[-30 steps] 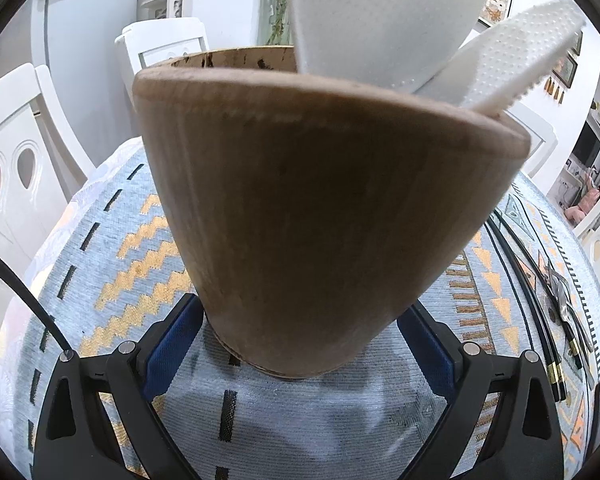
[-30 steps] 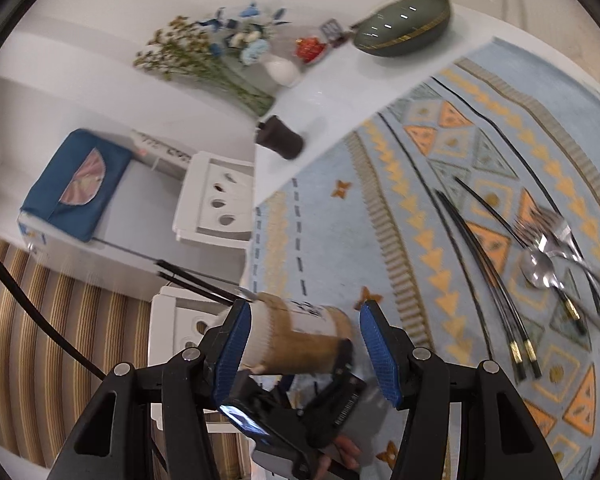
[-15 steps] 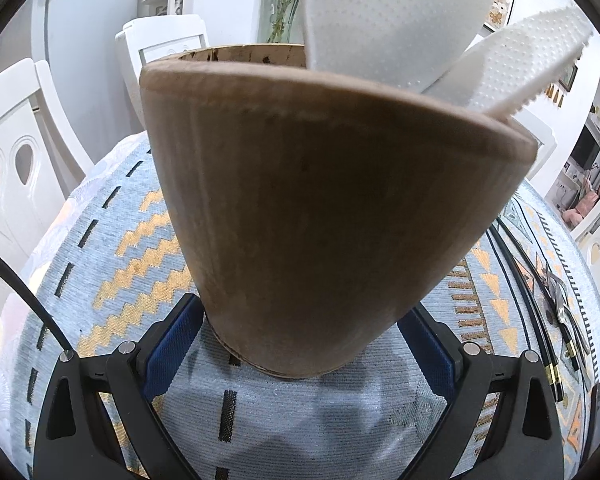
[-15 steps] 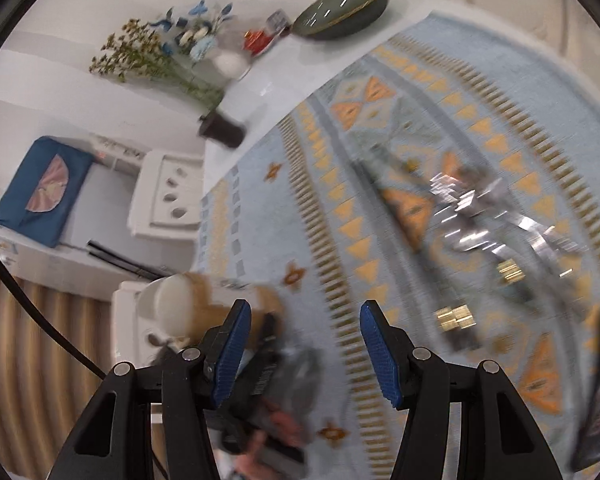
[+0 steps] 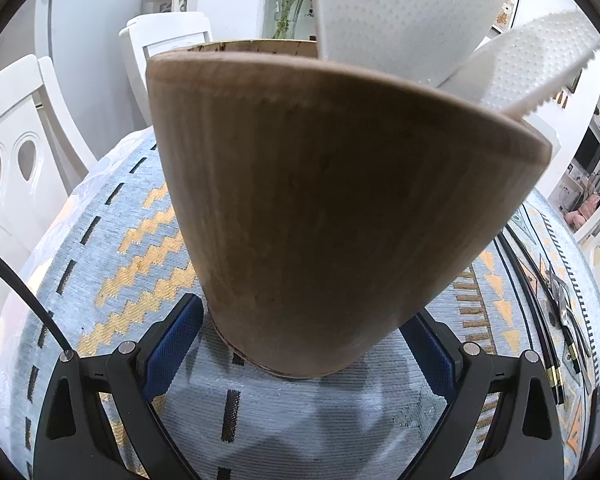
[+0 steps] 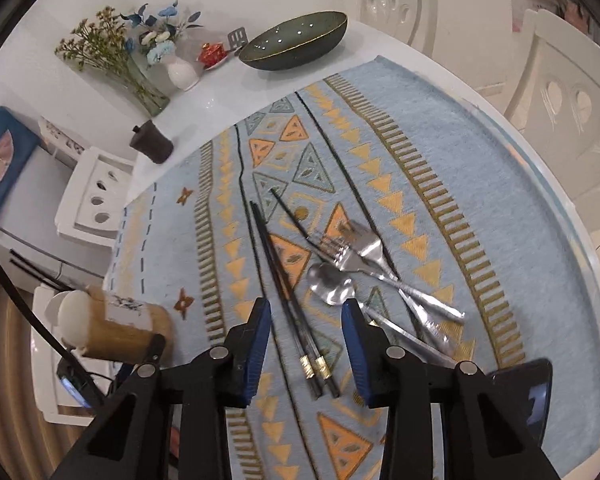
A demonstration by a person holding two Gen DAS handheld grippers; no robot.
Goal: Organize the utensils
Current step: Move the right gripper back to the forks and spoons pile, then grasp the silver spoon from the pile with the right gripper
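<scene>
- I count one tall wooden utensil holder [image 5: 332, 208].
- Two white dimpled plastic paddles [image 5: 404, 12] stand in it.
- I see two black chopsticks with gold bands [image 6: 284, 280].
- Two silver metal forks [image 6: 360, 248].
- One silver metal spoon [image 6: 332, 286].
- One dark green oval bowl [image 6: 296, 40].
- Two vases of flowers [image 6: 148, 92].

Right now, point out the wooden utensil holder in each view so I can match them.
Left wrist view: the wooden utensil holder fills the centre, between the left tool's blue pads, two white utensils sticking out.
Right wrist view: lower left, at the cloth's edge, seen from the side.
Shared landmark: the black chopsticks on the patterned blue tablecloth.
</scene>
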